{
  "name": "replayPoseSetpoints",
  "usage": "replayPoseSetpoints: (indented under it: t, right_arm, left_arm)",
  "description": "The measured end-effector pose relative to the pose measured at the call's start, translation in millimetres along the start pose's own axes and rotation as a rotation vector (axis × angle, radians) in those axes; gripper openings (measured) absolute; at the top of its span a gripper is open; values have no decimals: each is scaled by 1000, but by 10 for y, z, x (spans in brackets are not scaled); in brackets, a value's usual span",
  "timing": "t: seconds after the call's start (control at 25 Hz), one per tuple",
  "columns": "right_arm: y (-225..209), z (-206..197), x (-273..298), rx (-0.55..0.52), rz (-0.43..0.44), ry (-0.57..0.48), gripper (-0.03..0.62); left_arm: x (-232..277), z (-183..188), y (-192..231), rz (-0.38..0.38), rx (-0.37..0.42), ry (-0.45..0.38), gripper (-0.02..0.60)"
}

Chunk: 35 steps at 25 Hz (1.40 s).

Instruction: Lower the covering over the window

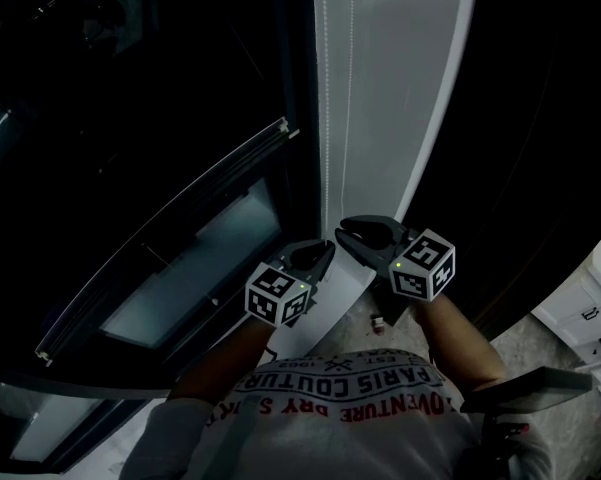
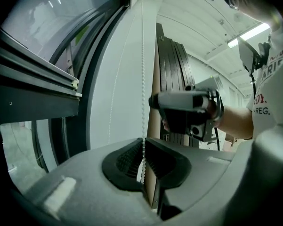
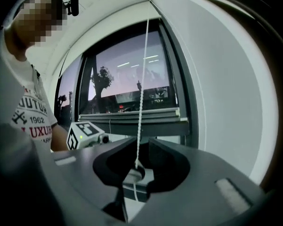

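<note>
Beside the dark window (image 3: pixel 127 74), thin white beaded cord (image 3: pixel 142 88), hanging vertical

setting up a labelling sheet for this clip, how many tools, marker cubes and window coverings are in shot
tools: 2, the left tool and the right tool
marker cubes: 2, the left cube and the right cube
window covering: 1
total: 5

The head view is dim, its left half nearly black. Both gripper views bulge and darken at the edges; a ceiling light (image 2: pixel 252 33) glares, and the window (image 3: pixel 127 74) shows reflections.
</note>
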State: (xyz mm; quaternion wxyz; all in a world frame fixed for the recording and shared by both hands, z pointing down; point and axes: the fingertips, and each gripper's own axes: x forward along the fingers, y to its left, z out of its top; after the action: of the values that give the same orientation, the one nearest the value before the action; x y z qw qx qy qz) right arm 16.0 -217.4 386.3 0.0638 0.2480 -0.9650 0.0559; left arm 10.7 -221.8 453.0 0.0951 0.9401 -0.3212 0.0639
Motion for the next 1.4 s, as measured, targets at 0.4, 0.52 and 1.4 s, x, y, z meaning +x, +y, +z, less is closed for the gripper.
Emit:
replayPoseSetpoints:
  t: [0.4,0.52,1.4]
  right_arm:
    - [54,554,181,-34,27,-53,72]
    - [68,565,187,-22,31,-51,32]
    - [45,194,144,15,-20,-27,8]
  left_arm:
    - [19,1,-142,-22,10,8,20]
    - [9,3,-154,-22,12,9,20]
    - [66,-352,-119,-5,-25,41,20]
